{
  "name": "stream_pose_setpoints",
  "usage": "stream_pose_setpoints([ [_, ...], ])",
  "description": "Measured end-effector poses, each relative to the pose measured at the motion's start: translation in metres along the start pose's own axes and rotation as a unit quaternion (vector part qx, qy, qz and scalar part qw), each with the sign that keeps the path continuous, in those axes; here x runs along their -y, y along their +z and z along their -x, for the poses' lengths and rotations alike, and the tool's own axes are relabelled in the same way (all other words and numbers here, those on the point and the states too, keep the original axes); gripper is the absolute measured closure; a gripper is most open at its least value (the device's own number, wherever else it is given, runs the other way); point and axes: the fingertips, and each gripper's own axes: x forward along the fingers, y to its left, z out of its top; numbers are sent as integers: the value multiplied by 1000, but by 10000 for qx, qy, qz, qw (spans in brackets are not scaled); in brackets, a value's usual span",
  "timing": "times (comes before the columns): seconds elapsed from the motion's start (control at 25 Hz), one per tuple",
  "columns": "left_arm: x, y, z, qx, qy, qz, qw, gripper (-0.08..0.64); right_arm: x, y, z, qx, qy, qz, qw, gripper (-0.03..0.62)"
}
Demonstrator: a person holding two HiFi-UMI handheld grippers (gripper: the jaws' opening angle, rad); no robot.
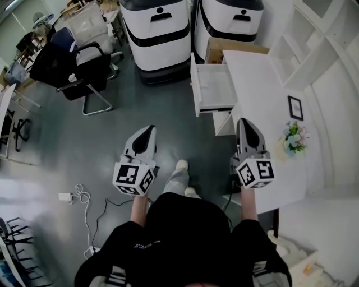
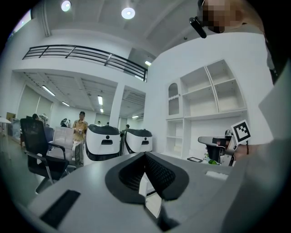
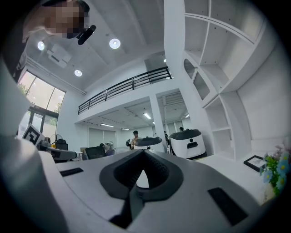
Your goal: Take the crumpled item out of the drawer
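Both closed and empty, left gripper (image 1: 148, 130) and right gripper (image 1: 245, 122) - open drawer (image 1: 216, 89) sits farther off, toward the right. Can't spot the crumpled item inside; likely light and soft, so pinch a raised fold.

L hand-held gripper (image 1: 150, 129), R (image 1: 244, 121): shut

The light is bright, white and even. Round ceiling lights (image 2: 127, 12) glare above my left tool (image 2: 145, 155), and a tall window (image 3: 43, 98) glows at the left of my right tool's (image 3: 143, 157) view. Both tool views bend hard and go black at the corners, and the near casings are soft. The floor (image 1: 67, 146) shines faintly, with weak shadows.
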Motion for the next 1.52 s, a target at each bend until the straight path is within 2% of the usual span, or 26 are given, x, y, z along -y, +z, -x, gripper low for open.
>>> stream_pose_setpoints([
  [0.2, -26, -3, -43, -42, -65, 61, 10000, 563, 9, -13, -45, -108, -24, -43, 9999, 600],
  [0.48, -64, 2, -121, -116, -389, 87, 9991, 563, 19, -25, -117, -256, -139, -27, 9996, 600],
  [0.84, -72, -12, -199, -333, -953, 223, 9946, 563, 43, -48, -167, -542, -395, -88, 9977, 600],
  [1.2, -86, -32, -238, -612, -982, 408, 9924, 563, 74, -72, -199, -799, -619, -361, 9942, 600],
  [1.52, -95, -46, -286, -817, -957, 487, 9909, 563, 102, -94, -244, -1010, -559, -551, 9918, 600],
])
